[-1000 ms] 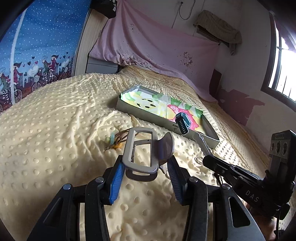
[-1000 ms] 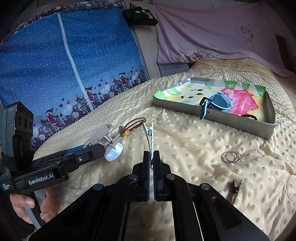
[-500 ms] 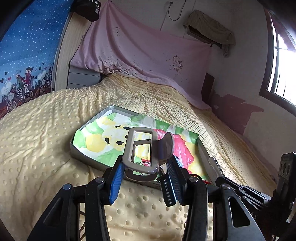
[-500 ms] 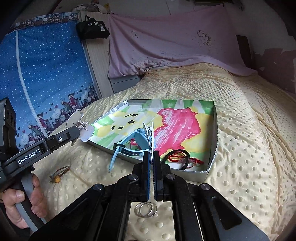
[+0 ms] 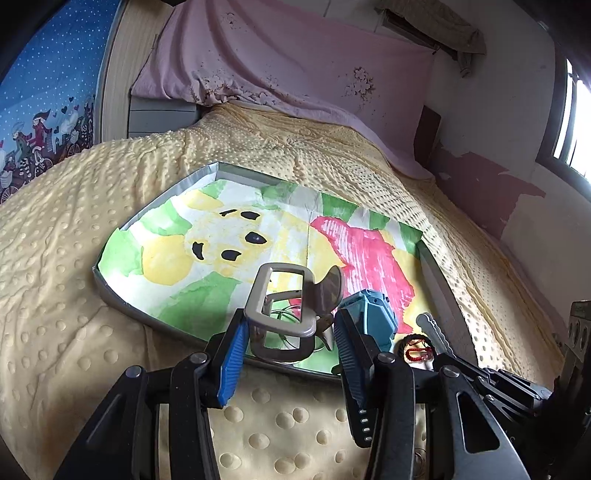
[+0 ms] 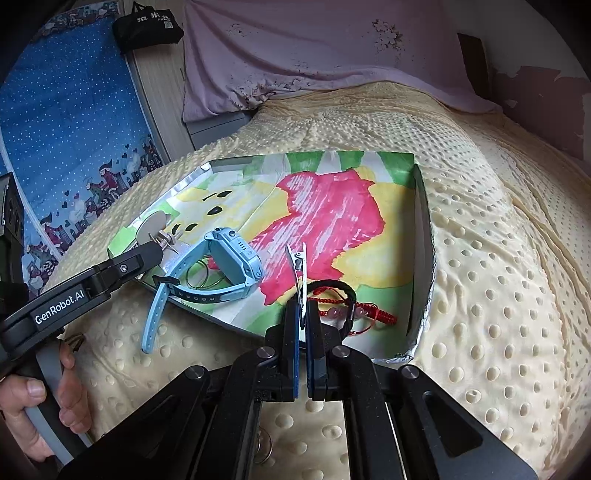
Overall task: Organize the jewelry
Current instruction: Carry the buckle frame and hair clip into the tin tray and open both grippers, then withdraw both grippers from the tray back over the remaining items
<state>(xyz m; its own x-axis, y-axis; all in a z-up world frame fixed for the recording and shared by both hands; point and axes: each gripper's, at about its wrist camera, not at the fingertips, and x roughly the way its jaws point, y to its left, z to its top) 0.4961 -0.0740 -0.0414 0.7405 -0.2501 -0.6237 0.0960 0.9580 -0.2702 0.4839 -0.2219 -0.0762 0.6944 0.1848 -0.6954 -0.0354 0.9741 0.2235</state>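
Left hand-held gripper (image 5: 290, 330) clamped, right hand-held gripper (image 6: 303, 314) pinched

A cream dotted blanket (image 5: 92, 258) covers the bed across the lower frame. A stained pink sheet (image 5: 295, 62) hangs along the wall at the top, beside a blue starry cloth (image 6: 70, 122) at upper left. A black bag (image 6: 147, 27) hangs at the top left, and a window (image 5: 570, 122) glows at far right.

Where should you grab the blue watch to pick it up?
Grab the watch by the strap hanging over the tray edge, coming from the near side. It sticks out free above the blanket, so fingers can close across its flat faces. The bulky case looks harder to pinch.
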